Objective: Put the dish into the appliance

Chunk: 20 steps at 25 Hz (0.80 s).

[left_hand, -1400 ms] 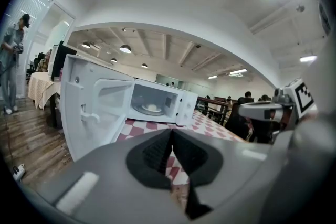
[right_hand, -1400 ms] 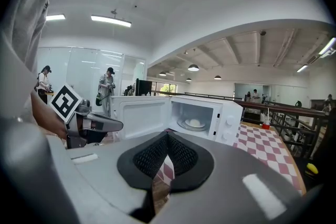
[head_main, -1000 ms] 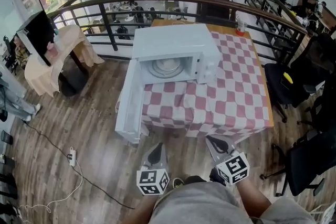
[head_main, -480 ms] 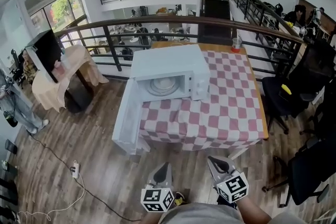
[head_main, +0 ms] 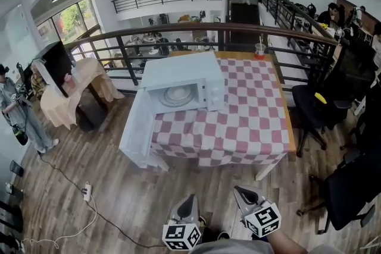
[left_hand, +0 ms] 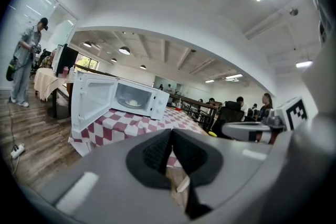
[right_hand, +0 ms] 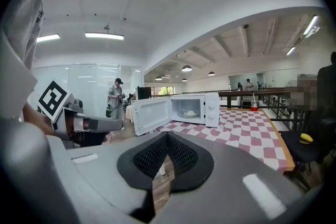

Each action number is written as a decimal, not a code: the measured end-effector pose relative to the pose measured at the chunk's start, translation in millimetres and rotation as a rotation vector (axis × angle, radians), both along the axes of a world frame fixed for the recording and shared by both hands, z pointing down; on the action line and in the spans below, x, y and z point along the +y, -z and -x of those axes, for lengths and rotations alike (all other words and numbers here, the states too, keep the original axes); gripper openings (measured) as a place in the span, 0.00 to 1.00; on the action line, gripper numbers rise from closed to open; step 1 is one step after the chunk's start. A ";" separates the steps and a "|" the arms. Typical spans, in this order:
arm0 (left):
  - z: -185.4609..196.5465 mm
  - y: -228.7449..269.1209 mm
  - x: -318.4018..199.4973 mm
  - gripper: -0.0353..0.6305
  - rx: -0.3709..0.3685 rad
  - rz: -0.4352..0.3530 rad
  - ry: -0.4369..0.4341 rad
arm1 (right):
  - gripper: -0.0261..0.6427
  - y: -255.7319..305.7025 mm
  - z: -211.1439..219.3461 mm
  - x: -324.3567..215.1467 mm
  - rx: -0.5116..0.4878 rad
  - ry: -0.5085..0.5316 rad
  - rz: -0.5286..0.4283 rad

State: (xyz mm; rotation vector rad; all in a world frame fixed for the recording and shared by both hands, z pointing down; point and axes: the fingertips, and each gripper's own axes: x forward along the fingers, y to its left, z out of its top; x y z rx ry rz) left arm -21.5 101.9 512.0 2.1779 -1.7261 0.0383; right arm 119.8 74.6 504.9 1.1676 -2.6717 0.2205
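Head view looks steeply down on my two grippers at 6 o'clock, both over the wooden floor and well apart from the table [head_main: 250,128] with its red-and-white checked cloth at 12 o'clock. My left gripper [head_main: 189,199] has its jaws pressed together with nothing between them; in its own view the dark ribbed pads meet at the tip and only floor shows beneath. My right gripper [head_main: 241,192], just beside it toward 3 o'clock, is the same: jaws closed on each other and empty. The white microwave [head_main: 181,77] stands on the table's 10 o'clock corner, and its door [head_main: 136,131] is swung fully open, hanging out past the table edge toward 8 o'clock. The dish [head_main: 177,94] lies inside the open cavity, flat on the cavity floor and roughly centred. It is round, white or very pale and low; in the right gripper view it looks like a shallow plate with a small raised middle, though it is too small for me to read finer detail. A cup [head_main: 259,50] with a straw stands at the table's far edge near 1 o'clock. Dark office chairs [head_main: 315,107] sit off the table at 3 o'clock, and a person [head_main: 18,113] stands on the floor at 9 o'clock.
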 end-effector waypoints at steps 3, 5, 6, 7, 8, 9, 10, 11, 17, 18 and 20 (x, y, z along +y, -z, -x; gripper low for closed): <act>-12.0 -2.7 13.1 0.07 -0.002 0.005 0.005 | 0.04 -1.4 -6.1 13.6 -0.007 0.016 0.007; -18.0 -1.8 21.7 0.07 -0.007 0.004 0.006 | 0.04 -0.7 -9.2 24.7 0.000 0.032 0.004; -20.9 -0.3 24.7 0.07 -0.007 0.000 0.008 | 0.04 -0.1 -11.2 28.7 0.004 0.040 0.000; -23.4 1.7 26.9 0.07 -0.007 -0.005 0.010 | 0.04 0.9 -13.0 31.7 0.007 0.047 -0.005; -25.5 4.0 28.8 0.07 -0.009 -0.011 0.012 | 0.04 2.0 -14.4 34.0 0.008 0.051 -0.009; -27.2 6.1 30.7 0.07 -0.012 -0.015 0.013 | 0.04 3.4 -15.4 36.1 0.006 0.053 -0.012; -28.7 7.8 32.5 0.07 -0.015 -0.017 0.014 | 0.04 4.7 -15.9 38.2 0.001 0.054 -0.015; -30.3 8.9 34.1 0.07 -0.016 -0.017 0.014 | 0.04 6.1 -16.3 40.2 -0.004 0.055 -0.019; -41.7 13.2 39.8 0.07 -0.024 -0.023 -0.003 | 0.04 10.1 -20.7 51.0 -0.020 0.053 -0.032; -43.4 14.1 39.8 0.07 -0.026 -0.023 -0.009 | 0.04 10.2 -21.2 52.6 -0.023 0.049 -0.030; -46.8 16.0 40.6 0.07 -0.029 -0.024 -0.018 | 0.04 9.4 -22.1 56.5 -0.025 0.046 -0.026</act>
